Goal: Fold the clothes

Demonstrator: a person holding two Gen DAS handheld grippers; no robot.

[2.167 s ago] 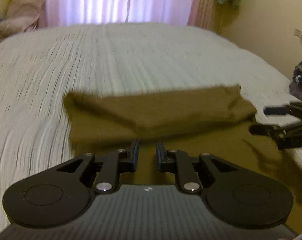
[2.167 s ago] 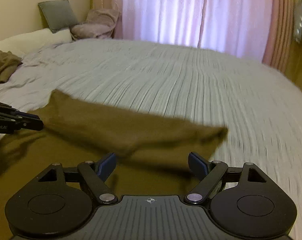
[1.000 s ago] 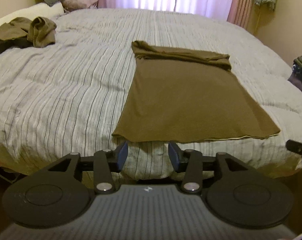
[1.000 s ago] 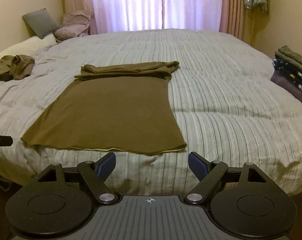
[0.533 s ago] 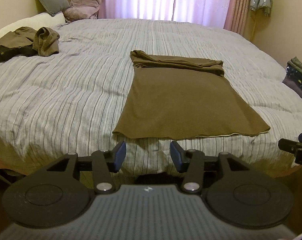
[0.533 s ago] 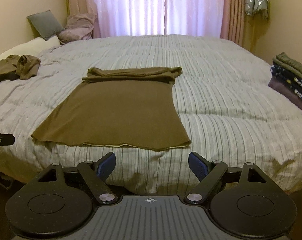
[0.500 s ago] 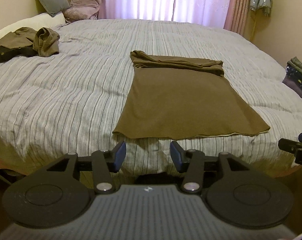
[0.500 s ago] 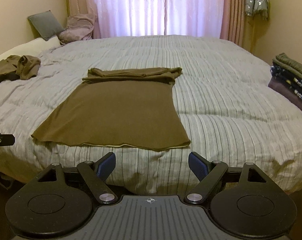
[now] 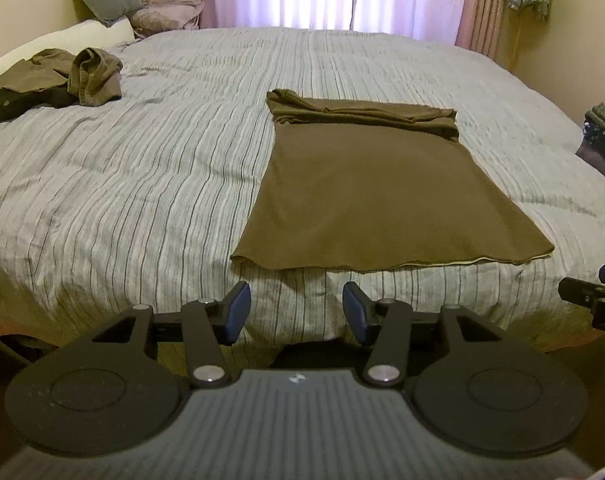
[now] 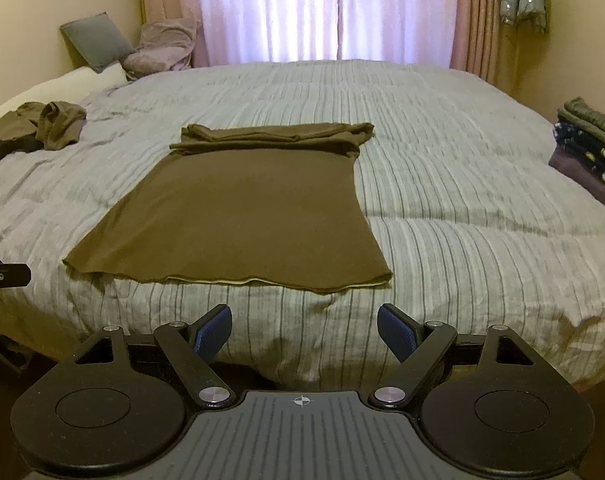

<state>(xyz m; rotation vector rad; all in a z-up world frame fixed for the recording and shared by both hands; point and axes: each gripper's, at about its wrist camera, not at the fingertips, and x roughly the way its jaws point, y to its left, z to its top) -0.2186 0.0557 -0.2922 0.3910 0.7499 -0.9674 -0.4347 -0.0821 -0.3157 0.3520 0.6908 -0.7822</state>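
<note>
- Lying flat on the striped bed cover (image 9: 142,168), the olive-brown garment (image 9: 366,196) fills the centre of the left wrist view; its far end is folded over into a thick band, its near hem runs along the bed's front edge.
- Left gripper (image 9: 296,311): blue-padded fingers spread, holding nothing, hovering short of the bed edge with the hem's left corner at 12 o'clock.
- Right gripper (image 10: 304,332): spread wider, also holding nothing; hem's right corner at about 1 o'clock.
- Crumpled olive clothes (image 10: 50,124) at 10 o'clock near the pillows (image 10: 94,40).
- Folded stack (image 10: 590,140) at 2 o'clock on the bed's right edge.
- Pink curtains (image 10: 322,8) at 12 o'clock.
</note>
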